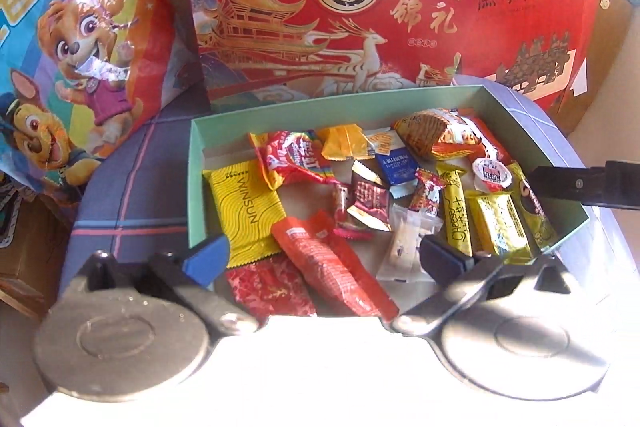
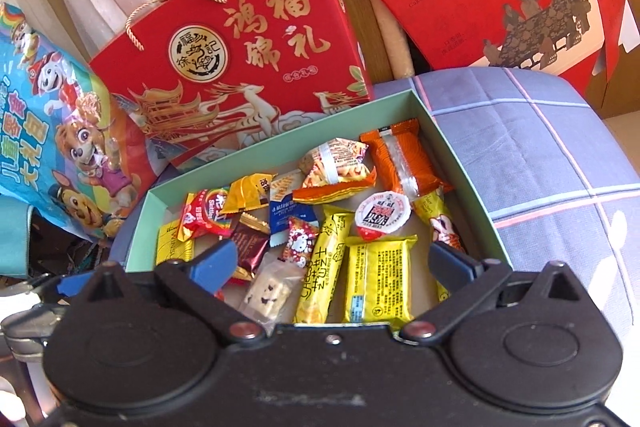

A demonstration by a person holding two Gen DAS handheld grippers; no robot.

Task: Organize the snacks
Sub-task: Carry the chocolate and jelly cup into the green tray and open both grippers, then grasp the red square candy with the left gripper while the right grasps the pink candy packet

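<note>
Left wrist view: the left hand-held gripper hangs with jaws spread wide and nothing between them, just above the near end of the green box that holds the snacks. Directly ahead of its fingertips lie an orange-red packet and a clear-wrapped white sweet; a yellow WINSUN pack sits ahead to its left. To sort well, I would pick one loose packet on top and close across its narrow side (crinkly wrappers slip). A dark bar at the right edge is probably the other tool, cut off.

Right wrist view: the right hand-held gripper is also fully open and empty, over the same box. Ahead of it lie a yellow cheese stick and a yellow square pack. Its body hides the box's near wall, and what the plaid cloth covers cannot be told.
</note>
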